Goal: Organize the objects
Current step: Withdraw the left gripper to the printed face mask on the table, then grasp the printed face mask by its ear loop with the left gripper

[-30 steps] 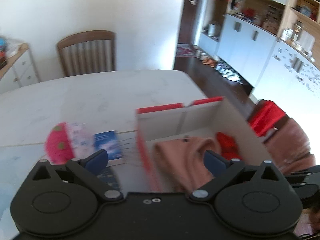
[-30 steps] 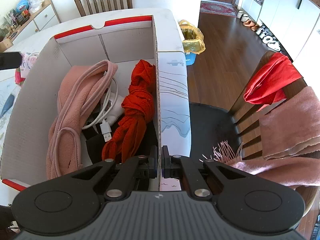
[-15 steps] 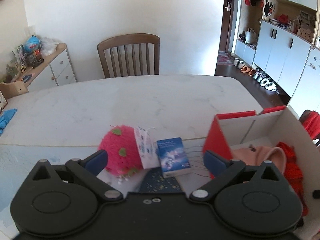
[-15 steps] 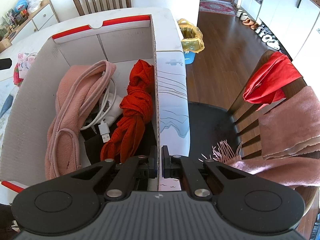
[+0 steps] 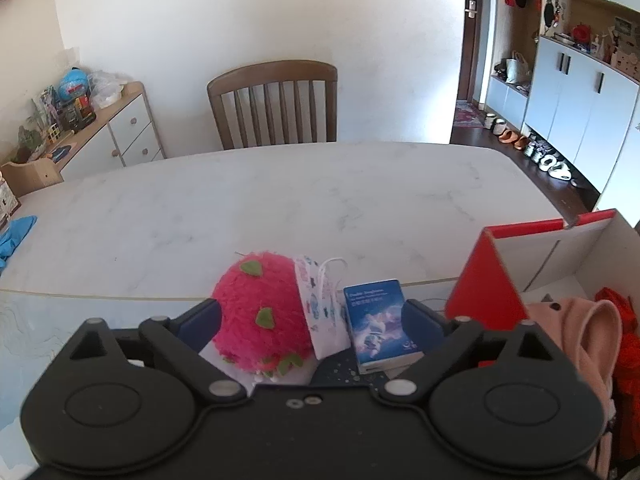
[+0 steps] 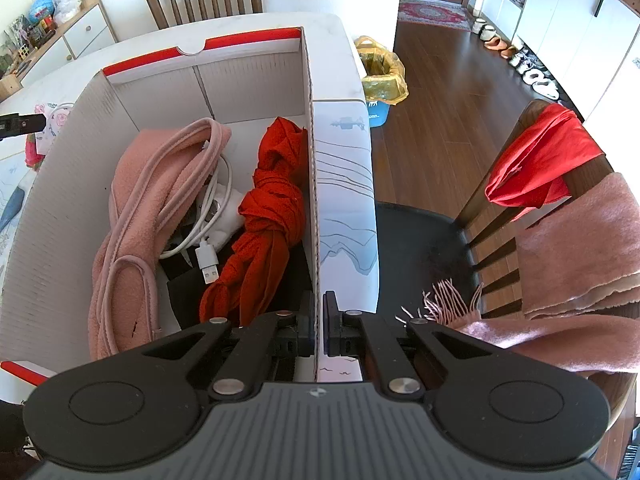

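My right gripper [image 6: 319, 330] clamps the box [image 6: 310, 152] wall at frame center; my left gripper [image 5: 312, 320] gapes around plush [image 5: 260, 316] and booklet [image 5: 380, 324], low center.

Box contents partly out of sight

A black item [image 6: 188, 284] lies mostly buried under the red cloth [image 6: 272, 216]; the box [image 5: 560, 252] runs past the frame's right edge.

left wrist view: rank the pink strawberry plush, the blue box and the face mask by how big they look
1. pink strawberry plush, clearly the largest.
2 and 3. blue box and face mask: they look alike in size; the mask is partly hidden behind the plush, so I won't rank them.
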Motion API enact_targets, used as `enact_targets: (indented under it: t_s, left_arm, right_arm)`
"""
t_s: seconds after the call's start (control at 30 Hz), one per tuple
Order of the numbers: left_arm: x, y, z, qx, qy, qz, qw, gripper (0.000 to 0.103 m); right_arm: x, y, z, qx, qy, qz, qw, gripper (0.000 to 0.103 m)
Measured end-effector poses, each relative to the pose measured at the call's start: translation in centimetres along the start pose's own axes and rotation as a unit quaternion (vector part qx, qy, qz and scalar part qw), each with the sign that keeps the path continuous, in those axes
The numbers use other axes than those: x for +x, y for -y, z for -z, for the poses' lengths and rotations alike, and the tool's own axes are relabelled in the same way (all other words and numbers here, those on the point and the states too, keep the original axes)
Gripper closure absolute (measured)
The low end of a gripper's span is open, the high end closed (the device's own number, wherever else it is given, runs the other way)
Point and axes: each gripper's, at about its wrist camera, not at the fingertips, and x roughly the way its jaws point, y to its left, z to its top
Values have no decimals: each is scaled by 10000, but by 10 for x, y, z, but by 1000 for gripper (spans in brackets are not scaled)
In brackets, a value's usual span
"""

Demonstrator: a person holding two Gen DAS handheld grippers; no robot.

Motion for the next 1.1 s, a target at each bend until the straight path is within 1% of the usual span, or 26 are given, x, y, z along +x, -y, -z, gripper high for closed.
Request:
enact_targets:
  t_s: [0.07, 0.13, 0.3, 0.37, 0.43, 0.5, 0.57, 0.6, 0.63, 0.67, 0.7, 0.77, 0.83, 0.9, 1.0, 1.1]
  left_arm:
    - [4, -1, -1, 1, -14, 2, 10000, 13]
    - [7, 1, -1, 62, -36, -24, 10000, 20]
    - [12, 5, -1, 190, -6, -155, 9997, 29]
    - [15, 6, -1, 204, -19, -195, 9996, 34]
    - [18, 6, -2, 231, -37, -234, 9995, 43]
    - [19, 9, -2, 271, -59, -249, 9993, 50]
    - [20, 11, -2, 311, -51, -249, 9992, 50]
    - [20, 12, -2, 348, -43, -279, 9990, 52]
    - [21, 14, -2, 395, -44, -320, 9987, 59]
    - [22, 15, -2, 430, -54, -356, 9984, 63]
    - [23, 16, -2, 458, -70, -375, 9982, 71]
    - [24, 17, -3, 499, -88, -417, 9978, 77]
    - [25, 20, -3, 576, -108, -458, 9972, 90]
    - [24, 21, -3, 640, -110, -447, 9969, 96]
    - [20, 21, -2, 689, -34, -373, 9969, 102]
    - [15, 19, -2, 658, -16, -225, 9976, 103]
  right_arm:
    - [0, 0, 0, -1, -2, -2, 10000, 99]
    - [0, 0, 0, -5, -2, 1, 10000, 99]
    - [1, -1, 0, -10, -32, 0, 10000, 99]
    - [1, -1, 0, -17, -42, 2, 10000, 99]
    - [1, -1, 0, -24, -48, 2, 10000, 99]
    - [1, -1, 0, -24, -50, 0, 10000, 99]
    - [1, -1, 0, -23, -46, 2, 10000, 99]
    - [1, -1, 0, -24, -47, 2, 10000, 99]
    - [1, -1, 0, -21, -46, 2, 10000, 99]
    - [1, -1, 0, -22, -47, 3, 10000, 99]
    - [1, -1, 0, -22, -46, 3, 10000, 99]
    - [1, -1, 0, -21, -48, 1, 10000, 99]
    - [1, -1, 0, -20, -46, 0, 10000, 99]
    - [1, -1, 0, -18, -44, 0, 10000, 99]
    - [1, -1, 0, -16, -45, -1, 10000, 99]
    - [2, -1, 0, -13, -43, -5, 10000, 99]
